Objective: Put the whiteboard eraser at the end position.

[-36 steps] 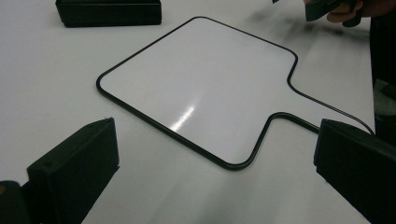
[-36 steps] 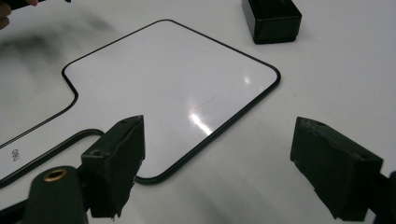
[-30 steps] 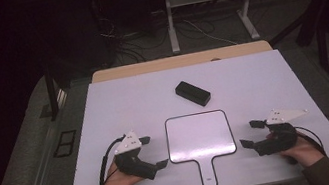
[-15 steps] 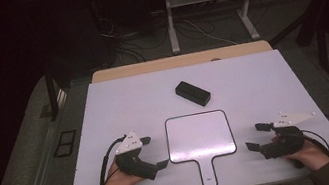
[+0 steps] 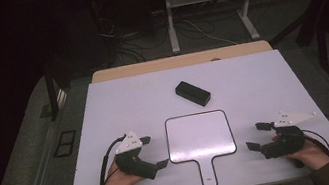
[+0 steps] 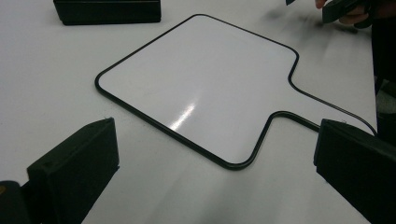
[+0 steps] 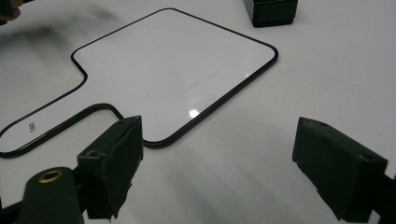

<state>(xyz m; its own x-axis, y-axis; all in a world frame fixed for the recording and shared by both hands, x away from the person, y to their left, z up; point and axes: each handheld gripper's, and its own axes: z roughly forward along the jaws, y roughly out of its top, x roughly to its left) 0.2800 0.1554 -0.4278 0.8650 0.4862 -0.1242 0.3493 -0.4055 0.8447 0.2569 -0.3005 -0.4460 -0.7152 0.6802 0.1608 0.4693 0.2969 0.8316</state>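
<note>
Now my left hand-held gripper [image 5: 153,152] rests low on the white surface [image 5: 262,81], just left of the paddle-shaped whiteboard [image 5: 200,136], its jaws spread wide and holding nothing. My right hand-held gripper [image 5: 256,136] sits on the other side of the board, jaws likewise wide apart and empty, pointing in toward the board's right edge. The whiteboard lies flat near the front edge, between the two grippers, handle toward me, its face blank and glossy. In the left gripper view the board's corner and handle neck lie between my jaws but apart from them. A black box [image 5: 193,93] sits closed beyond the board, well apart from both grippers; I cannot tell its contents.
</note>
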